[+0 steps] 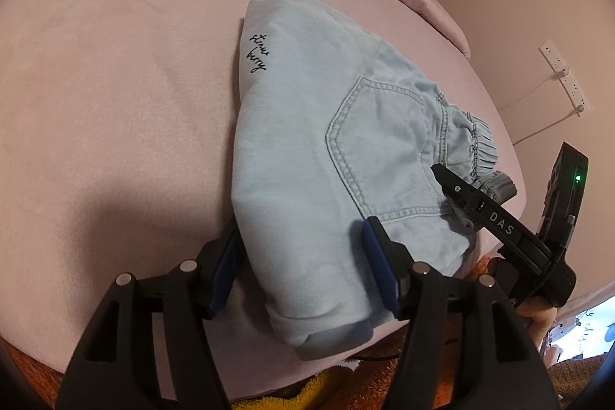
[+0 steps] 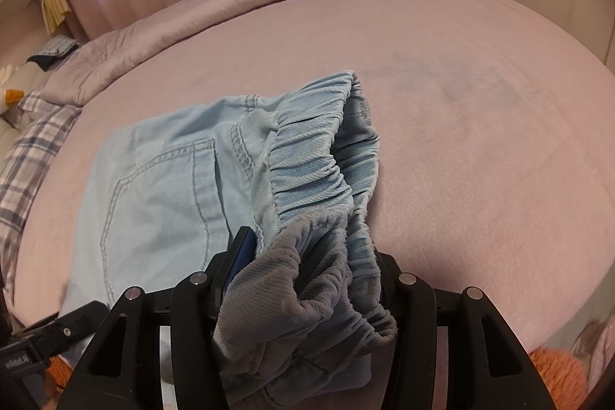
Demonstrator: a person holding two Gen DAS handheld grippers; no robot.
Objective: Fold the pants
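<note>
Left gripper [image 1: 303, 275] straddles the near folded edge of the pants [image 1: 307, 148], its jaws standing apart with cloth between them, not pinched. Right gripper [image 2: 307, 279] has the bunched elastic waistband [image 2: 319, 156] between its jaws; whether its pads press the cloth cannot be told. The pants lie folded just ahead of both tools on the pink bed [image 1: 115, 83]. Judged best: let go cleanly, then flatten the waistband so the fold stays square.

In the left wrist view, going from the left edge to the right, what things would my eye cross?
Pink bedsheet → black "strawberry" lettering → stitched back pocket → gathered elastic waistband → the other gripper's black body → white wall sockets.
</note>
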